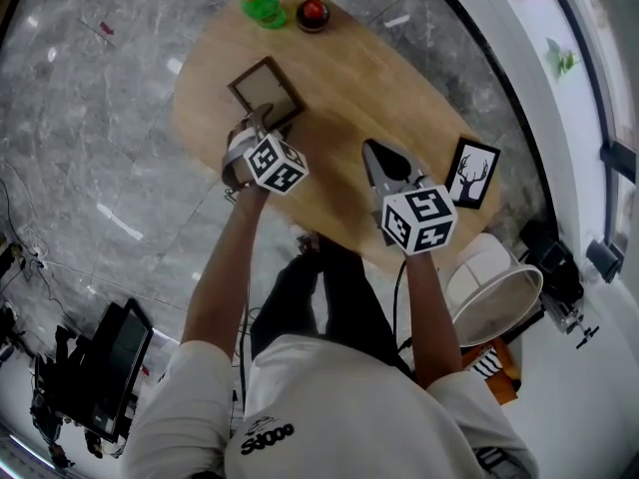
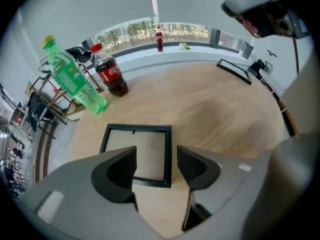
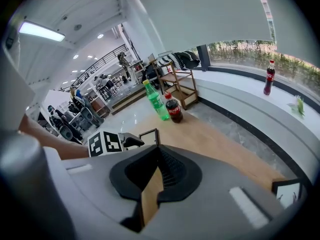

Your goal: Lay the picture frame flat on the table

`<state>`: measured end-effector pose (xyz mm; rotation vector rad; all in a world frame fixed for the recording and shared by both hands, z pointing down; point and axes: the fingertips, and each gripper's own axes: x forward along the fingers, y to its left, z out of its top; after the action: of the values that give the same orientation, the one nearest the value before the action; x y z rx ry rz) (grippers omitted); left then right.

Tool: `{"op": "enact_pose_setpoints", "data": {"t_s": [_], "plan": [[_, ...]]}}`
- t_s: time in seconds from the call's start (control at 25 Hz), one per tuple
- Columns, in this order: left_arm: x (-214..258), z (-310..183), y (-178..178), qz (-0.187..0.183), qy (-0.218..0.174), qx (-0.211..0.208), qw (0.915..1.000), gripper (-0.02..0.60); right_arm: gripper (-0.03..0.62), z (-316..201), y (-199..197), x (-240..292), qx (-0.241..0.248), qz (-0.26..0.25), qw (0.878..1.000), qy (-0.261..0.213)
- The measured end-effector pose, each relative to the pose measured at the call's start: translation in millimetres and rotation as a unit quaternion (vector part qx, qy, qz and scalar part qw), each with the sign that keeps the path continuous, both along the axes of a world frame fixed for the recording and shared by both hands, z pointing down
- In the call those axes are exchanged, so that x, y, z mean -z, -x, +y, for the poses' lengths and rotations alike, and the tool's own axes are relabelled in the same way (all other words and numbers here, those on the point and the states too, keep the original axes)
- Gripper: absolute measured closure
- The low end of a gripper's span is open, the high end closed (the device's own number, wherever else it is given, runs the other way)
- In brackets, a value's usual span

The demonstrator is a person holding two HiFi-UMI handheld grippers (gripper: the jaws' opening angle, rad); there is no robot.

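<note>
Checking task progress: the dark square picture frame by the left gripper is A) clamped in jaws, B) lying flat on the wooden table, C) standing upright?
B: the dark square picture frame lies flat on the oval wooden table, and the left gripper has its jaws apart.
</note>
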<state>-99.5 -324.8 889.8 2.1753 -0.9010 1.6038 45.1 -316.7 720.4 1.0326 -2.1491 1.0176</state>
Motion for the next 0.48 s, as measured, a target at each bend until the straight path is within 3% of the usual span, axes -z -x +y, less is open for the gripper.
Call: {"op": "enact_pose_setpoints", "data": {"t_s": [0.2,0.36,0.48], "plan": [[44,13,9,0.039,-0.008,0.044,0.9983,0.345,0.591,1,12,34,0.016,-0.007,0.999,-0.028],[91,30,16,0.092,-0.005,0.098,0.9909,0.388,0.591,10,22,74,0.041,-0.003,0.998,-0.057],[132,38,22,0.113,-0.027,0.121,0.9858,0.409,0.591,17,22,103,0.058,0.01,0.995,-0.081]]}}
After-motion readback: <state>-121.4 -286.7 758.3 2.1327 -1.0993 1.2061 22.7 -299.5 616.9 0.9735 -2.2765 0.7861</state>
